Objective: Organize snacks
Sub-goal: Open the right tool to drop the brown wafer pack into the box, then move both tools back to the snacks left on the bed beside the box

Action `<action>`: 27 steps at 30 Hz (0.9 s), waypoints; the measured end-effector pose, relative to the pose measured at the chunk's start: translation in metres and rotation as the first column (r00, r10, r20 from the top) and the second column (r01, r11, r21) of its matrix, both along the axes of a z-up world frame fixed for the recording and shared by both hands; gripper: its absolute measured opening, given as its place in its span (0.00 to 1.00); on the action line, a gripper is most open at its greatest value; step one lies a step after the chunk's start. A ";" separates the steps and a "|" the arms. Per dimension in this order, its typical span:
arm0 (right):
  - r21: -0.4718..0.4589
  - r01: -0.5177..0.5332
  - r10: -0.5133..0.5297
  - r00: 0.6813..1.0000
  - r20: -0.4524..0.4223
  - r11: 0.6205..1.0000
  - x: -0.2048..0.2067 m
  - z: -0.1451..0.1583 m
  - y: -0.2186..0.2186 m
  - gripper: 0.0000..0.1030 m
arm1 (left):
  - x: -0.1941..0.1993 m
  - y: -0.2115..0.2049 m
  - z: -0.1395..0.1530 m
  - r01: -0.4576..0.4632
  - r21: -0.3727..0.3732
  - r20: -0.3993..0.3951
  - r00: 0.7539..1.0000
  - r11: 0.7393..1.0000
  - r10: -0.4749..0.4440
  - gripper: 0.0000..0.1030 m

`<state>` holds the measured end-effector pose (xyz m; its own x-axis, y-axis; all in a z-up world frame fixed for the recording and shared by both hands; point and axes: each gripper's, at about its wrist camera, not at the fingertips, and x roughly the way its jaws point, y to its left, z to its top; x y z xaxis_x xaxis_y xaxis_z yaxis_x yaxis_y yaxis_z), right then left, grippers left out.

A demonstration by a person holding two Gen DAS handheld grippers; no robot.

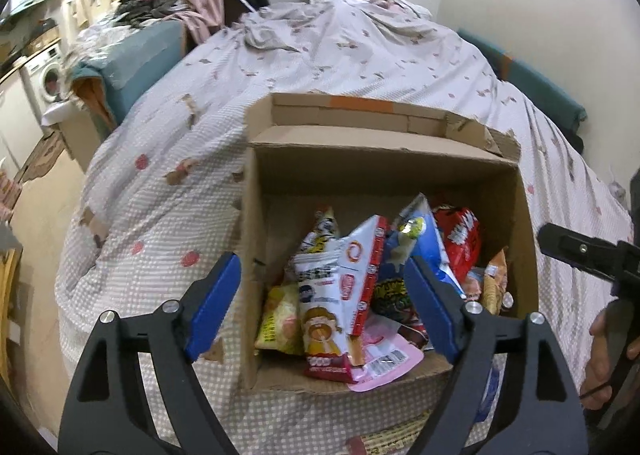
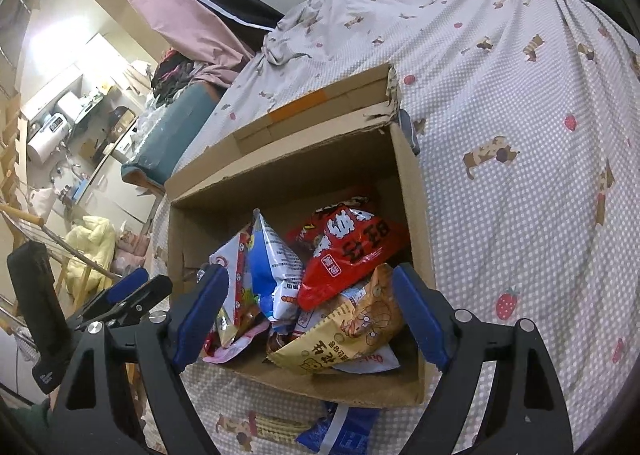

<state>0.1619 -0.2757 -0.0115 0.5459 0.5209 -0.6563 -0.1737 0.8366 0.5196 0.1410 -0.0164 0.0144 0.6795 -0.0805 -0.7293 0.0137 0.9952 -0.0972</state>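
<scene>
Both grippers hang over the box on the bed, left gripper and right gripper each with jaws wide apart, nothing pinched. The snacks sit heaped inside, straight ahead at twelve o'clock from both. Outside the box, at six o'clock beneath the right gripper, a blue packet and a tan packet lie flat on the bed, long axes running roughly three to nine, though they're cropped low, so that's a guess. Right hand looks nearer for those strays
</scene>
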 end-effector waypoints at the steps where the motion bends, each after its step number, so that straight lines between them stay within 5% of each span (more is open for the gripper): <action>1: 0.001 0.002 -0.002 1.000 0.000 1.000 -0.001 0.001 -0.001 0.84 | -0.003 0.004 0.003 -0.025 0.002 0.012 1.000 1.000 0.025 0.79; 6: 0.019 0.034 -0.034 0.999 -0.025 0.999 -0.013 0.001 -0.008 0.84 | -0.013 0.017 0.012 -0.088 -0.032 0.026 0.996 0.996 0.088 0.79; 9: 0.018 0.043 -0.043 0.998 -0.038 0.999 -0.024 0.003 -0.012 0.84 | -0.020 0.020 0.013 -0.106 0.004 0.022 0.994 0.994 0.106 0.92; 17: -0.011 0.030 -0.031 0.997 -0.070 0.999 -0.059 0.002 -0.017 0.84 | -0.044 0.020 0.000 -0.075 -0.005 -0.069 0.995 0.997 0.074 0.93; 27: -0.056 -0.020 0.004 0.963 -0.270 0.998 -0.083 -0.050 -0.015 0.84 | -0.077 0.015 -0.017 -0.054 -0.051 -0.157 0.987 0.997 0.046 0.93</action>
